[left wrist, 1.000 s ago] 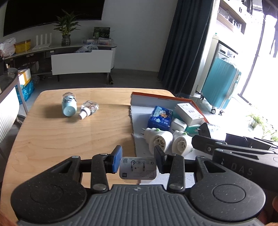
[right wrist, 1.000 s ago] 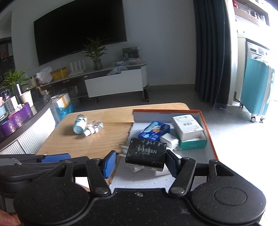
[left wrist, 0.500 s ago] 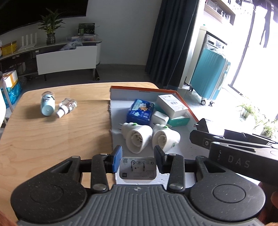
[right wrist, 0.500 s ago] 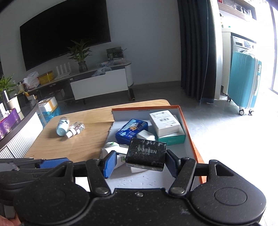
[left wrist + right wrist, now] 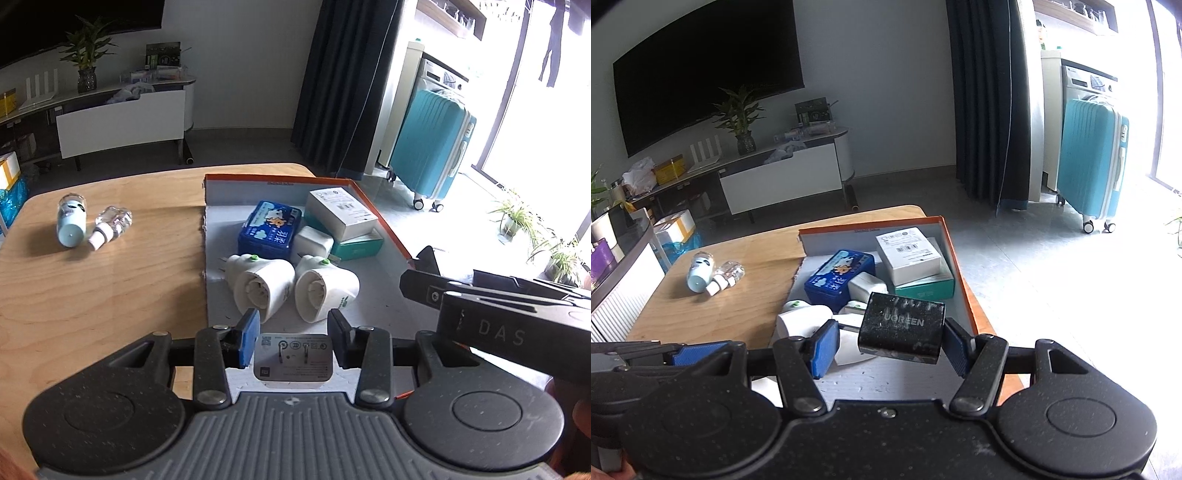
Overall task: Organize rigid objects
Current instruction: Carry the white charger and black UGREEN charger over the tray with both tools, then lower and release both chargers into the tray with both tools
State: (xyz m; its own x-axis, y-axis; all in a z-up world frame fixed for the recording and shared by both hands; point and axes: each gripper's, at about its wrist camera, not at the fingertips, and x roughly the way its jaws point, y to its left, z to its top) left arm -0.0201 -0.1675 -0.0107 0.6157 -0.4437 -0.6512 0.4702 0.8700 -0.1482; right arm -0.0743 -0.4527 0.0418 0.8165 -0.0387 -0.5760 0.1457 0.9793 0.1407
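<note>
1. Left hand-held gripper (image 5: 291,338): the jaws stand spread on either side of a white charger (image 5: 293,360), with a gap showing at each pad. It appears to rest near the front edge of the orange-rimmed tray (image 5: 384,221), though the contact beneath it is hidden.
2. Right hand-held gripper (image 5: 886,343): the jaws look parted; the black charger (image 5: 902,326) sits against the right pad and clear of the left blue one. Whether it is held cannot be told.
3. Judgement on the step: both chargers are being placed in the tray. Each should be set flat on bare tray floor, short of the two white plug-in units (image 5: 291,286), and the jaws drawn straight back.
4. Legible writing: "UGREEN" on the black charger; "DAS" on the right gripper's body in the left view. Print on the blue box (image 5: 271,229) and white carton (image 5: 341,210) is unreadable.
5. Two small bottles (image 5: 92,223) lie on the worktop (image 5: 103,295), well apart from the tray.
</note>
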